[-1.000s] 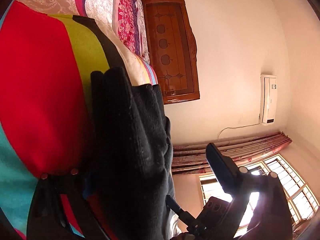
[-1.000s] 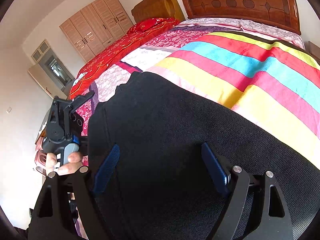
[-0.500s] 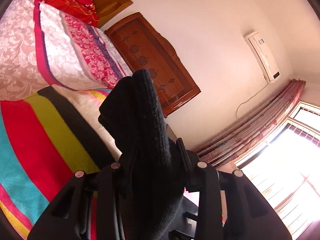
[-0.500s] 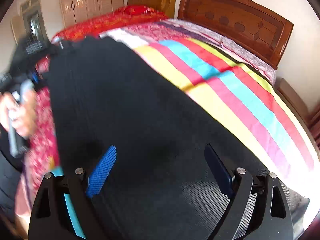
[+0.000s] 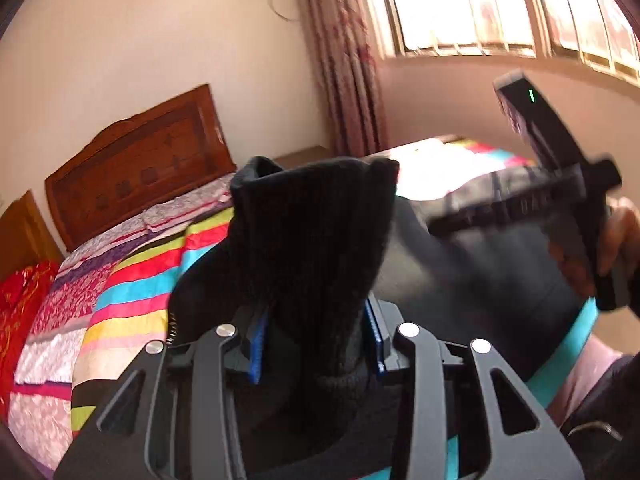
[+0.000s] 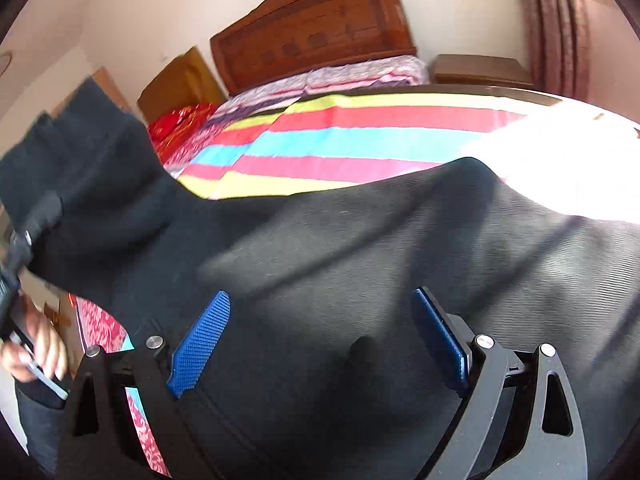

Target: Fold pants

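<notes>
- The wide bed with its striped sheet of red, cyan, yellow and pink bands [image 6: 360, 140] fills the background of both views, with a carved dark-wood headboard [image 6: 312, 44] at its far end. The left wrist view now looks along the bed towards a sunlit window; a second ago it was tipped on its side.
- The black knitted pants [image 6: 360, 260] lie spread over the near part of the sheet. One end rises off the bed to the left of the right wrist view, where a second ago the cloth lay flatter.
- The left tongs [image 5: 316, 344] grip a thick bunch of that black knit between their blue pads. The jaws closed hard and have just eased open a little, yet the cloth is clamped and stands up in front of the camera.
- The right tongs [image 6: 320, 340] hover spread wide over the flat cloth, pads clear of it, holding nothing; their jaws have opened a touch further.
- By my reading, the lifted end is being carried over the flat part to make a fold, which is not yet laid down.
</notes>
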`<control>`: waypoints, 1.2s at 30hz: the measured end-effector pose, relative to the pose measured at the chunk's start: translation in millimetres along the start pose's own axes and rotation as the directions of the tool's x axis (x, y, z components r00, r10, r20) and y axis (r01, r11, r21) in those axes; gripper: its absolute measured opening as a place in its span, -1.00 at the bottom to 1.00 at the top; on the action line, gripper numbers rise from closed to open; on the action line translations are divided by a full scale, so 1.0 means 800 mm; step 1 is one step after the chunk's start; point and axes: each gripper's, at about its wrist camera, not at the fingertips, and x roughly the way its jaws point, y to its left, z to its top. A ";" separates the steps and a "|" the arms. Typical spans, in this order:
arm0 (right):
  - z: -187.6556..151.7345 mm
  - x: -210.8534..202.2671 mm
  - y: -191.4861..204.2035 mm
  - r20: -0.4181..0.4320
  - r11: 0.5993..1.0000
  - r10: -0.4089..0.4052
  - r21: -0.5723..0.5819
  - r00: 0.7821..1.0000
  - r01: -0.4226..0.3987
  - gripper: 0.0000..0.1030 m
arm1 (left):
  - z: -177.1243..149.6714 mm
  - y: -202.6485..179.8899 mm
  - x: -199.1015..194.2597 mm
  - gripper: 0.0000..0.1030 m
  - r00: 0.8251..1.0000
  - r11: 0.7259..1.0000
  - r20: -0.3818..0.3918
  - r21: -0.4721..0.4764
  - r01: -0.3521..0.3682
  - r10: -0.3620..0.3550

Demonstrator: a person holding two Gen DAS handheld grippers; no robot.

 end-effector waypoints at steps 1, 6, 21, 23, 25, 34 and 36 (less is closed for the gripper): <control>-0.002 -0.016 -0.011 0.027 1.000 -0.001 0.024 1.000 0.000 0.72 | -0.012 -0.031 0.023 -0.10 0.997 0.997 -0.069 0.074 0.031 -0.026; -0.008 -0.049 -0.045 0.052 0.996 0.006 0.088 0.999 -0.011 0.72 | -0.048 -0.086 0.039 0.31 0.994 0.963 -0.090 0.268 -0.028 0.054; -0.068 0.019 0.055 -0.198 0.976 0.195 -0.054 0.961 -0.209 0.48 | -0.127 0.111 -0.081 0.78 0.984 0.826 -0.005 -0.543 -0.150 0.176; -0.078 0.019 0.050 -0.211 0.974 0.221 -0.011 0.952 -0.228 0.49 | -0.129 0.111 -0.087 0.79 0.983 0.830 0.011 -0.536 -0.150 0.185; -0.080 0.014 0.041 -0.208 0.963 0.270 0.058 0.940 -0.264 0.49 | -0.127 0.114 -0.079 0.79 0.982 0.827 0.017 -0.542 -0.148 0.187; -0.067 0.035 0.071 -0.295 0.950 0.311 0.081 0.904 -0.301 0.50 | -0.124 0.102 -0.036 0.79 0.989 0.837 -0.015 -0.531 -0.135 0.150; -0.057 0.046 0.062 -0.258 0.932 0.357 0.157 0.898 -0.326 0.50 | -0.124 0.094 -0.029 0.79 0.990 0.846 -0.026 -0.516 -0.134 0.140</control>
